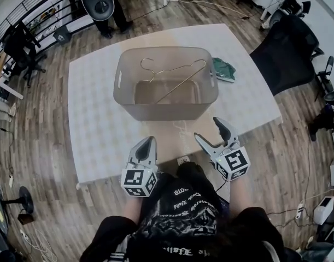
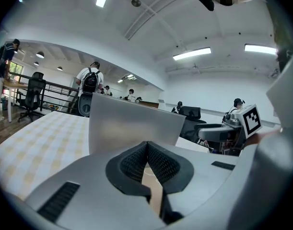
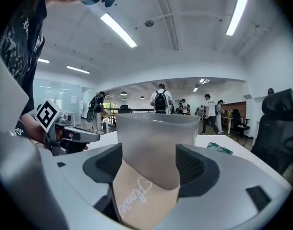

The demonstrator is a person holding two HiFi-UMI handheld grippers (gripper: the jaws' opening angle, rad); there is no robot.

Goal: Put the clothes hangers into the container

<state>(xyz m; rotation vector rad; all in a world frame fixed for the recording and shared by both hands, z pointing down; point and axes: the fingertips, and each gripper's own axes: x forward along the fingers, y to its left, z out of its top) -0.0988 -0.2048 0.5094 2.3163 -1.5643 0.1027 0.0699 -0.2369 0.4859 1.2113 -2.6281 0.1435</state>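
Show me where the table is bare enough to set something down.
Widest: the tablecloth left of the container, out to its edge. The strip in front is bare too. Tighter on the right, where a green cloth lies. A hanger crosses the container's inside.

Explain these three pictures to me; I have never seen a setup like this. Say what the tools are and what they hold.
There is no robot here: a person holds a two-jaw gripper in each hand. The top-down picture comes from a camera on the person's head. The other two come from cameras riding on each gripper, looking along its jaws. On the cloth-covered table stands a grey see-through container with one gold wire hanger inside. A green item lies beside it. The left gripper is shut on nothing; the right gripper is open and empty.
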